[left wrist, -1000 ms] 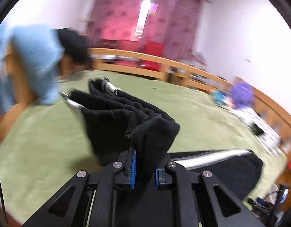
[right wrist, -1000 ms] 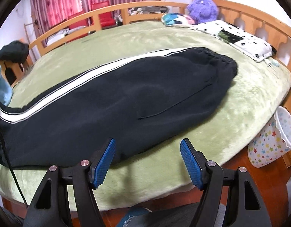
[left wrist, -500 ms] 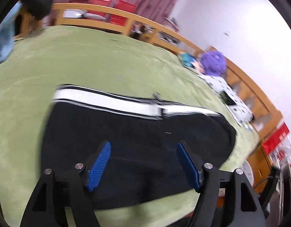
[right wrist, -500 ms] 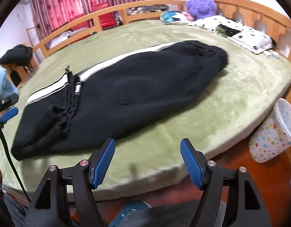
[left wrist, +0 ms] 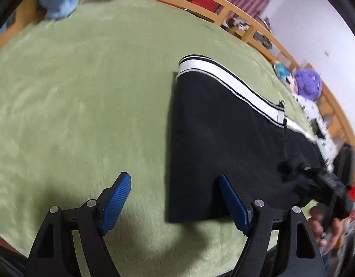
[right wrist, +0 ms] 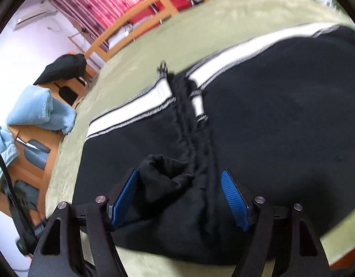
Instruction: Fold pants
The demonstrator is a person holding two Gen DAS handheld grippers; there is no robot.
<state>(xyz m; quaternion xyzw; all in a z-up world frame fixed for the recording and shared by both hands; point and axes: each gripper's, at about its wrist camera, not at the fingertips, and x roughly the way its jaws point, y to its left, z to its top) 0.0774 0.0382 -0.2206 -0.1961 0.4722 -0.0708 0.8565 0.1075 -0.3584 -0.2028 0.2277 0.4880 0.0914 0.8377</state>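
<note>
The black pants [left wrist: 223, 138] lie folded over on the green blanket [left wrist: 73, 92] (white stripe along the far edge). The left gripper [left wrist: 175, 198] is opening, its jaws wide over the pants' near corner, gripping nothing. The right gripper [right wrist: 179, 198] is opening too, straddling the bunched hem [right wrist: 168, 175] without pinching it.

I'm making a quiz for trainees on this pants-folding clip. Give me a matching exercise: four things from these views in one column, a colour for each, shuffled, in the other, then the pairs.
Things:
1. pants
2. bed cover
3. plush toy
4. towel

Colours:
A. light blue
B. purple
C. black with a white side stripe
D. green

Pairs: 1-C, 2-D, 3-B, 4-A
</note>
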